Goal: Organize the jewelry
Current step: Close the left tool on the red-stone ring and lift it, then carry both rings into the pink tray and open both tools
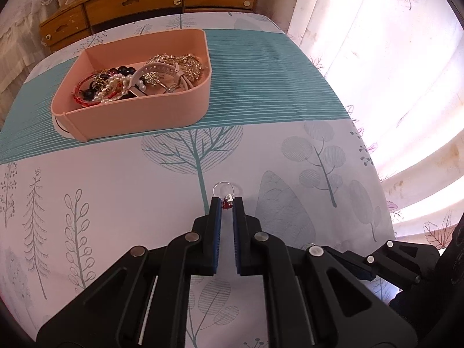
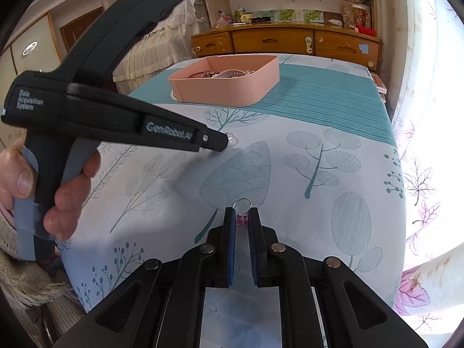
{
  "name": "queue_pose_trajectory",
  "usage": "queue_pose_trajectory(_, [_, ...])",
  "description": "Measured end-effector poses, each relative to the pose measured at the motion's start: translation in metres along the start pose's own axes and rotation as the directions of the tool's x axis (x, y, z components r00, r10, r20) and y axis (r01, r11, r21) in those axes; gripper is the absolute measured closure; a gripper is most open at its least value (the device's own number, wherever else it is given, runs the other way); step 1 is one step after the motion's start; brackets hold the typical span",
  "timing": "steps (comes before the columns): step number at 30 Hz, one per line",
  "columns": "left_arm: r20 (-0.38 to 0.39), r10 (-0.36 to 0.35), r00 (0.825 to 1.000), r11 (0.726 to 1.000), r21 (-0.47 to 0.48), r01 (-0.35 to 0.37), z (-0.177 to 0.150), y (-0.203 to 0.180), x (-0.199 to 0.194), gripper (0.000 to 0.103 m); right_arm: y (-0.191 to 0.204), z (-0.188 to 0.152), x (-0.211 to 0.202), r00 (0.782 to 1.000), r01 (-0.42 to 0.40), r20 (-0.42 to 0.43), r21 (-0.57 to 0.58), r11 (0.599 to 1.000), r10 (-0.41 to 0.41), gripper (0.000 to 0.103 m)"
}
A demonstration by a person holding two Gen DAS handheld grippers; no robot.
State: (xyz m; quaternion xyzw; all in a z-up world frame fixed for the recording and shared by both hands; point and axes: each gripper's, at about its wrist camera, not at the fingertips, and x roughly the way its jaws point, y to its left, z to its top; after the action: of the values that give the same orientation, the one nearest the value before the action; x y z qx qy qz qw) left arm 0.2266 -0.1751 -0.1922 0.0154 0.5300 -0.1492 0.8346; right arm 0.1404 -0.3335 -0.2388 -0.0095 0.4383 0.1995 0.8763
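My left gripper is shut on a silver ring with a red stone, low over the tablecloth. My right gripper is shut on a silver ring with a pink stone, also low over the cloth. A pink tray stands ahead at the back left, holding several bracelets, pearls, brooches and a white band. The tray also shows in the right wrist view. In that view the left gripper's body reaches in from the left, its tip next to the red-stone ring.
The table has a white and teal leaf-print cloth. A wooden dresser with clutter stands behind it. Curtains hang at the right, close to the table's right edge. My right gripper shows at the lower right of the left wrist view.
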Motion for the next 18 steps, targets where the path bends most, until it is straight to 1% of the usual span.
queue_pose_trajectory(8, [0.066,-0.020,0.998,0.999,-0.039,0.022,-0.006,0.032,-0.038,0.098,0.015,0.014,0.006,1.000,-0.011,0.010,0.010,1.000,0.011,0.094])
queue_pose_trajectory(14, [0.108,-0.030,0.994,0.996,-0.074,0.038,-0.006,0.058,-0.063,0.098,0.034,0.036,0.002,0.999,-0.026,0.045,0.004,1.000,0.025,0.094])
queue_pose_trajectory(18, [0.136,-0.026,0.990,0.995,-0.089,0.038,0.000,0.073,-0.073,0.098,0.046,0.057,-0.004,0.997,-0.034,0.076,0.009,0.999,0.033,0.094])
